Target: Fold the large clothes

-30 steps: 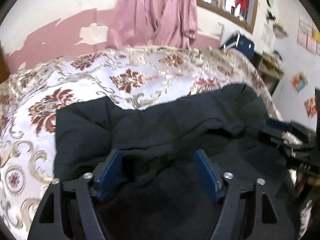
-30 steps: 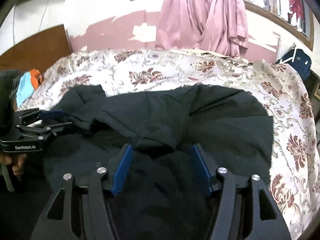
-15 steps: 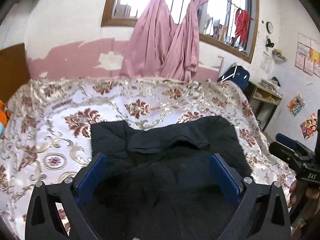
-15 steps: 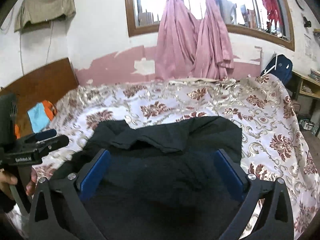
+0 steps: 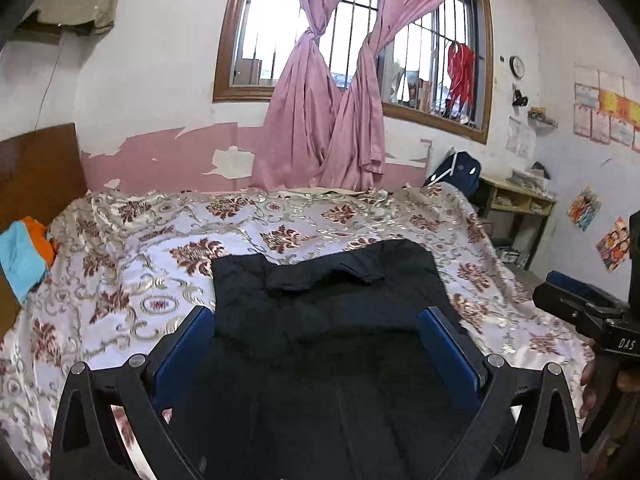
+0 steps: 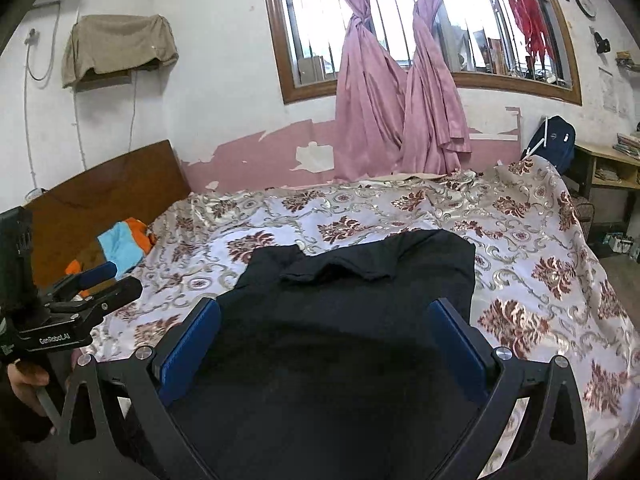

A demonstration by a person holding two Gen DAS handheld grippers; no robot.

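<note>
Left wrist view: the left tongs (image 5: pixel 316 340) stood spread wide, having just been opening, with nothing pinched; the black garment (image 5: pixel 332 300) lay below and beyond them on the bed (image 5: pixel 120 264). The right tongs (image 5: pixel 576 304) showed at the right edge, clear of the cloth.

Right wrist view: the right tongs (image 6: pixel 326 334) were likewise spread after opening, and empty. The garment (image 6: pixel 360 292) lay flat near the bed's (image 6: pixel 540 280) front edge, its far part turned back in a fold. At least one fold looked done; I judged more folds and smoothing remained.
</note>
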